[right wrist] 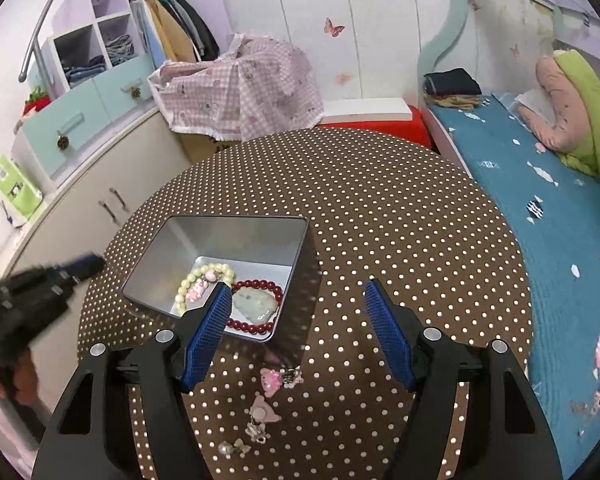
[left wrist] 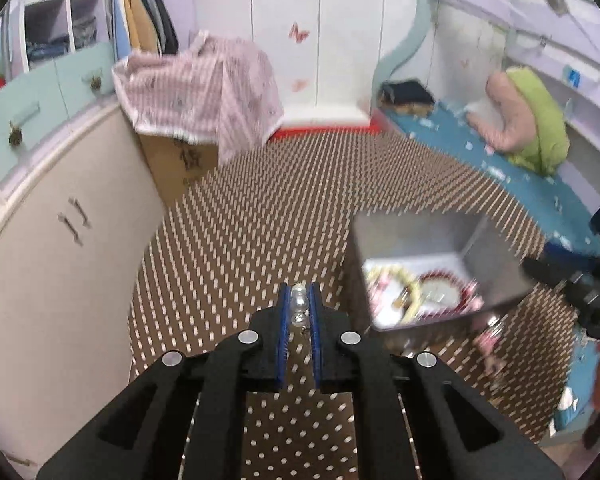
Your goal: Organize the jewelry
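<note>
Pinching a pearl earring (left wrist: 299, 305) between blue pads, left gripper (left wrist: 299, 300) closed on it above the brown polka-dot tablecloth (left wrist: 236, 248), just left of the metal tin (right wrist: 220, 240). Right gripper (right wrist: 298, 304) spread wide, empty, hovering over the tin's near corner. Inside the tin: pale bead bracelet (right wrist: 196, 280), red bead bracelet (right wrist: 260, 284), jade pendant (right wrist: 256, 304). Pink charms (right wrist: 274, 380) lying on the cloth just in front.
</note>
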